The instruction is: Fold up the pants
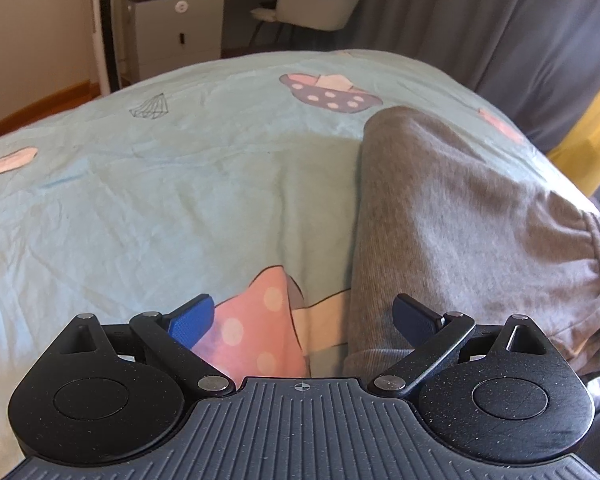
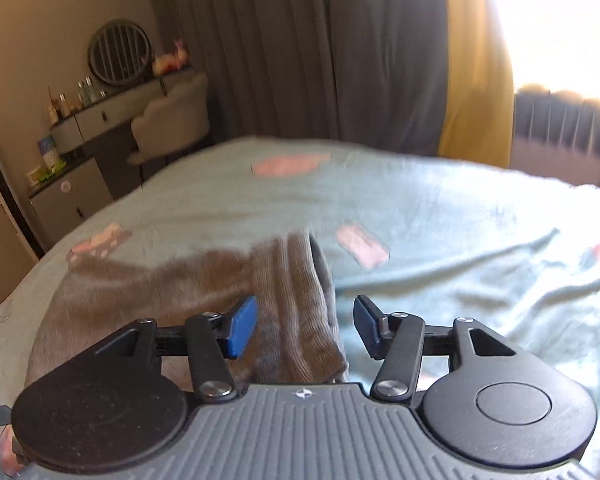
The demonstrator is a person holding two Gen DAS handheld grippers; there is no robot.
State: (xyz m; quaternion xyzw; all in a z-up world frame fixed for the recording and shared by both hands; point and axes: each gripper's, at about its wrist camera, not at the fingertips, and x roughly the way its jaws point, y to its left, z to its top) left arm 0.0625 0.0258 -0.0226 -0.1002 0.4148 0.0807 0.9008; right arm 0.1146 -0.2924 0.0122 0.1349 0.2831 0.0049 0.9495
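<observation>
Grey pants (image 1: 460, 216) lie folded on a light blue bedsheet (image 1: 160, 200) with pink cartoon prints. In the left wrist view they fill the right half, waistband at the far right. My left gripper (image 1: 304, 320) is open and empty, hovering over the sheet just left of the pants' near edge. In the right wrist view the pants (image 2: 188, 292) lie left of centre, their ribbed waistband end (image 2: 300, 300) between my fingers. My right gripper (image 2: 306, 326) is open above that end, holding nothing. This view is motion-blurred.
A grey curtain (image 2: 300, 40) and a yellow curtain (image 2: 476, 80) hang beyond the bed. A dresser (image 1: 176, 28) and a white chair (image 1: 320, 0) stand past the far bed edge. A radiator (image 2: 560, 136) is under the bright window.
</observation>
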